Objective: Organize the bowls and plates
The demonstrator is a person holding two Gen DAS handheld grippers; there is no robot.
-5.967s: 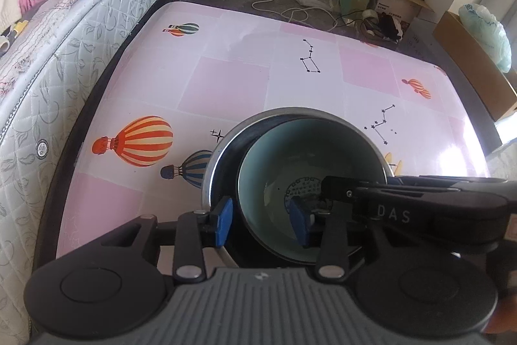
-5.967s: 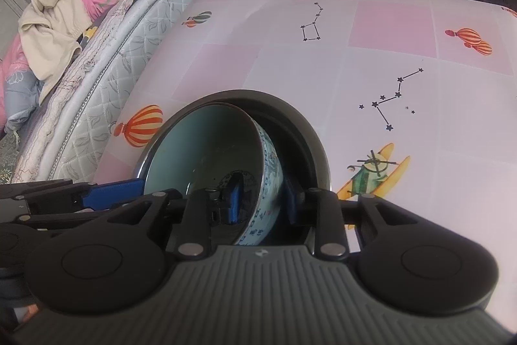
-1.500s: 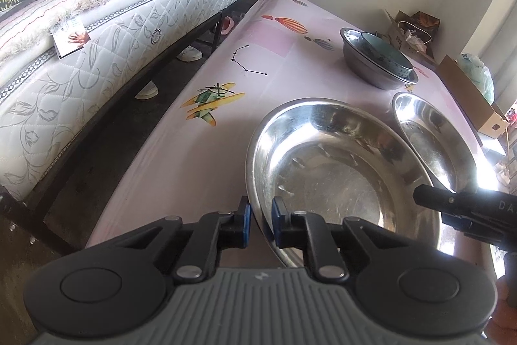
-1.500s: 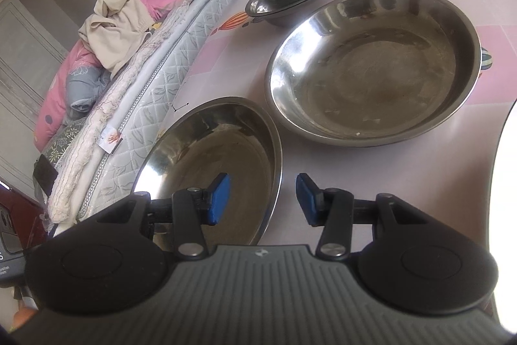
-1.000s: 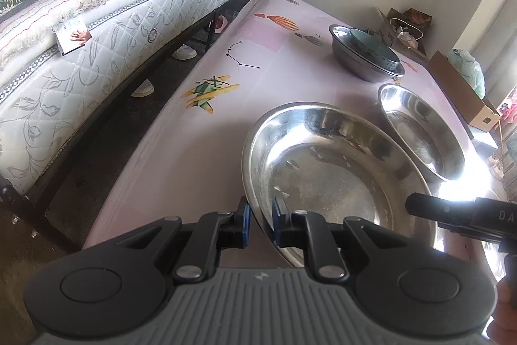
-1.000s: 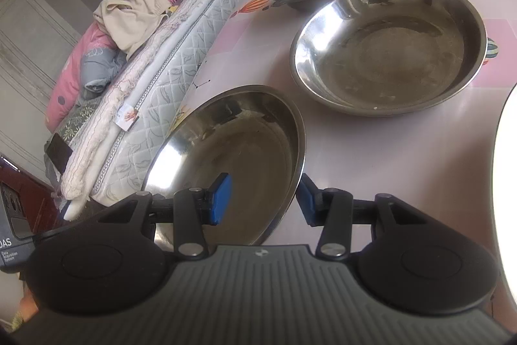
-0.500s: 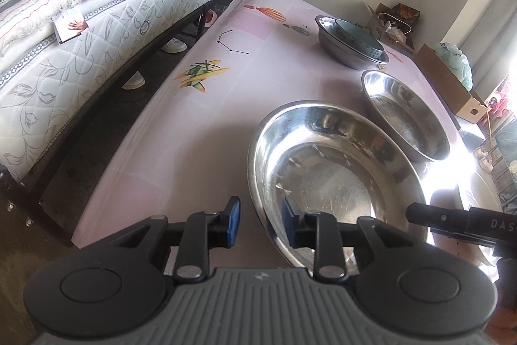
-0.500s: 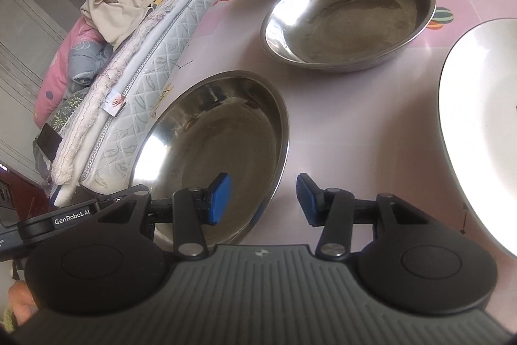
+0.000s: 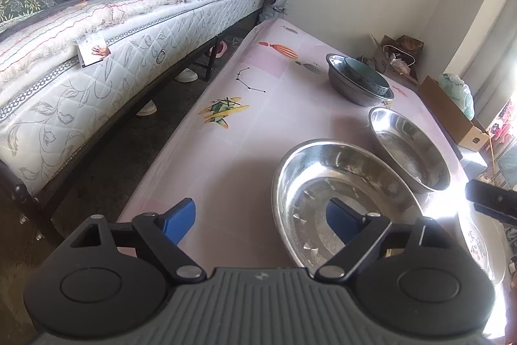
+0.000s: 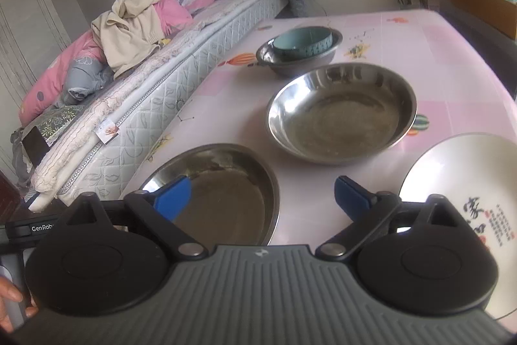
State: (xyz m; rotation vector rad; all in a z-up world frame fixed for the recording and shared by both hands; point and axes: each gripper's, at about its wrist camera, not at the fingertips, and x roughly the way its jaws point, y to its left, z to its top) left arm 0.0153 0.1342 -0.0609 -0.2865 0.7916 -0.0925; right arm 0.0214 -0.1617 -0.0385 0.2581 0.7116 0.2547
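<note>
A near steel plate (image 9: 336,183) (image 10: 232,193) lies on the pink table. A deeper steel bowl (image 9: 410,147) (image 10: 342,118) sits beyond it. Farther off, a teal bowl (image 9: 365,73) (image 10: 303,39) rests inside a steel bowl (image 9: 352,89) (image 10: 297,60). A white plate with writing (image 10: 468,199) lies at the right. My left gripper (image 9: 261,220) is open and empty, its fingers either side of the near plate's rim without touching. My right gripper (image 10: 261,196) is open and empty above the near plate's right edge.
A bed with a quilted mattress (image 9: 97,73) (image 10: 168,92) and piled clothes runs along the table's left side. Cardboard boxes (image 9: 452,112) and bags stand on the floor past the table's far end. The table's left edge (image 9: 181,131) drops to dark floor.
My left gripper has let go of the near steel plate, opened wide and pulled back. My right gripper has opened wider and lifted back, and the white plate shows more fully.
</note>
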